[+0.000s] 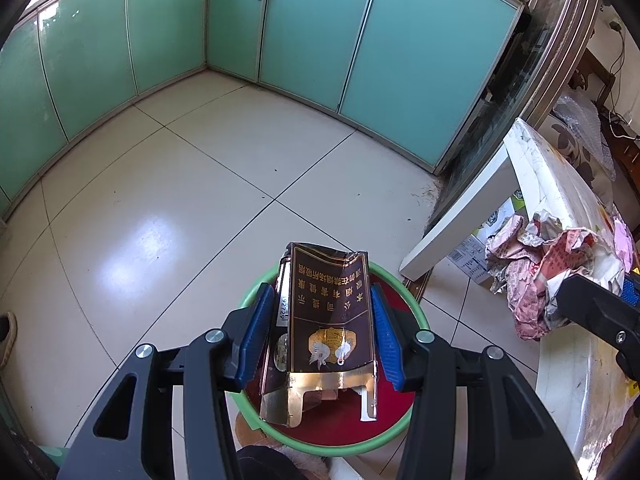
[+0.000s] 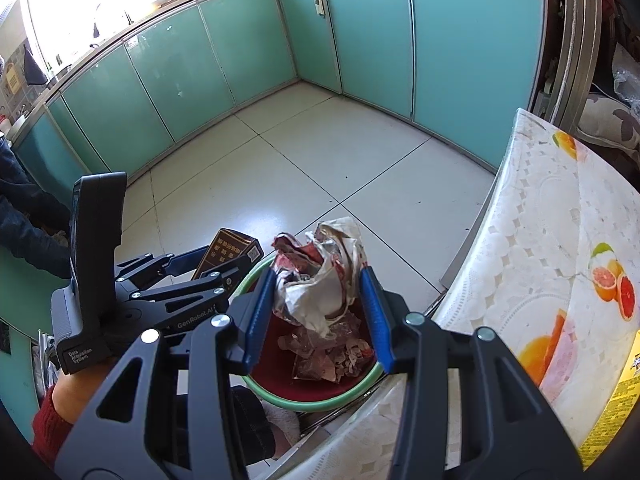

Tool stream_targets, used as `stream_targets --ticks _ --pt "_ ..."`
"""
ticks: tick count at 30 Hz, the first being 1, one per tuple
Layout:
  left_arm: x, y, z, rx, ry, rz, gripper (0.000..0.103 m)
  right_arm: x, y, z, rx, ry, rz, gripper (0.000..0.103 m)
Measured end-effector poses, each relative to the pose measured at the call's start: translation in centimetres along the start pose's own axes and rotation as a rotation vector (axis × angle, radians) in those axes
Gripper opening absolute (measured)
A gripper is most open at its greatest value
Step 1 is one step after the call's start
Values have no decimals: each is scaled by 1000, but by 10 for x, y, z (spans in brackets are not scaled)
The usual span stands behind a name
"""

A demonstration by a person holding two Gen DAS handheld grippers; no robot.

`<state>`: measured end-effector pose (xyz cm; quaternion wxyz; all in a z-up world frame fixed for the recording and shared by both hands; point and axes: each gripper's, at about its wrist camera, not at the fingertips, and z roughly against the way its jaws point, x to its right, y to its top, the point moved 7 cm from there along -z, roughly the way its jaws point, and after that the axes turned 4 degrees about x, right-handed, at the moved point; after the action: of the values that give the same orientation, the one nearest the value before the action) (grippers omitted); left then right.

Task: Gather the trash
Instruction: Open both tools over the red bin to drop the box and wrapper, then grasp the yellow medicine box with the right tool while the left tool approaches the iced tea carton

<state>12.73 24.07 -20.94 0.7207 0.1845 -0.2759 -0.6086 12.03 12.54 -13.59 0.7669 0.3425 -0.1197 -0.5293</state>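
Left wrist view is showing the left gripper (image 1: 322, 330) holding a flattened brown cigarette carton (image 1: 330, 320) between its blue ribbed pads, which are pressing on both long edges. The jaws are standing about half open around this wide piece. The carton is hanging over a round bin (image 1: 416, 312) with a green rim and a dark red inside. Its lower end is torn open and is showing shiny gold foil; the gold print on the front is appearing upside down, and I cannot read it well. Much of the bin is hidden behind the carton and the black gripper arms.

From the right wrist view, the right gripper (image 2: 320, 312) is gripping a crumpled ball of paper (image 2: 320, 276), red and white with a silver side, wrinkled and without clear shape. Its pads are touching the paper on both sides, with the jaws partly closed. This ball is sitting just above the same bin, where some clear wrapper and small paper scraps (image 2: 332, 354) are lying at the bottom; what exactly they are is hard to tell.

A red sleeve (image 2: 50, 424) is appearing behind the left gripper, cut off by the picture edge. Beside the bin is standing a table (image 2: 532, 240) with a white lace-pattern cover and printed fruit. The floor (image 2: 320, 152) is glossy pale tile, and teal glass cupboard doors (image 2: 180, 72) are running along the walls.
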Motion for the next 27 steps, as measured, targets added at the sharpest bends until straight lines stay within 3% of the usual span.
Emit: stream_targets --ticks 7,10,14,16,19,24,27 --pt "4 2 2 14 5 -6 49 6 -2 -4 -1 -18 10 50" --pt "5 5 4 26 3 -1 60 13 -2 -2 -1 -16 -7 56" --pt "10 7 6 34 3 -12 66 22 -4 5 2 -19 -17 56" --pt "12 8 7 39 5 -19 72 26 -4 14 22 -11 -35 56" --pt "15 11 8 46 12 -13 79 32 -6 29 41 -1 -61 66" --pt "25 17 18 80 -13 10 81 46 -15 68 93 4 -101 66" --pt "42 20 29 112 -53 10 86 68 -25 107 165 -43 -148 72"
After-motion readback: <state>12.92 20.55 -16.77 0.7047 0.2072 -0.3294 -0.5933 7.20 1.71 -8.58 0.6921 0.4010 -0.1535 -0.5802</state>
